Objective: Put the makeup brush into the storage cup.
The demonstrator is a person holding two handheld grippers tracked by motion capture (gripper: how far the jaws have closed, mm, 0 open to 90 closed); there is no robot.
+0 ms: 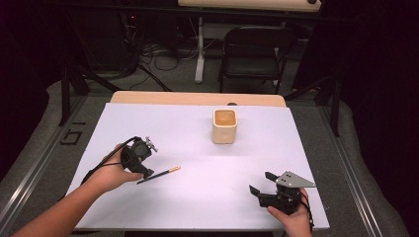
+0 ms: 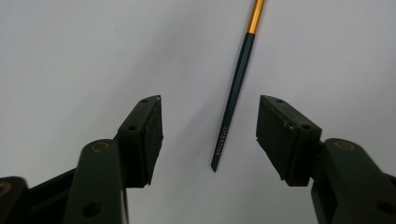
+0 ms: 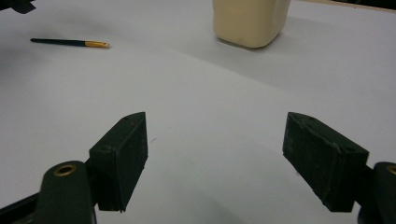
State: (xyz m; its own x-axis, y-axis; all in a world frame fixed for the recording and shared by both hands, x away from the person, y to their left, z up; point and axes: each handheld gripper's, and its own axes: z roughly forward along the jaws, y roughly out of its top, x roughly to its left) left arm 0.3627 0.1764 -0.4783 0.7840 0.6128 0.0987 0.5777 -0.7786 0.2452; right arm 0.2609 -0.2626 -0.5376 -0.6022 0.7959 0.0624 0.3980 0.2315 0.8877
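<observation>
So over on the left, the left gripper (image 1: 144,171) is tipped down onto the white table (image 1: 197,197), right over the dark end of a thin chopstick-like stick (image 1: 159,175). In the left gripper view the stick (image 2: 235,88) runs up between the two pads (image 2: 152,135), dark blue-green for most of its length with a gold far end. The jaws stand apart on either side of it with a clear gap each way, so nothing is pinched: released, stick lying flat on the table between them.

Handling guess: it looks very light, stiff and skinny, with a smooth lacquered finish, so probably slippery and prone to rolling or pivoting once squeezed. Since it lies flat, the pads have to come right down to the surface to catch it. I'd grab a bit farther up the dark shaft rather than at the very tip, so it doesn't swing around in the grip.

Moving right, a cream square-ish cup (image 1: 225,126) stands upright in the far middle of the table, well apart from the stick.

Near right corner: the right gripper (image 1: 260,183) rests low, jaws wide and empty, pointing toward the cup (image 3: 250,21).
</observation>
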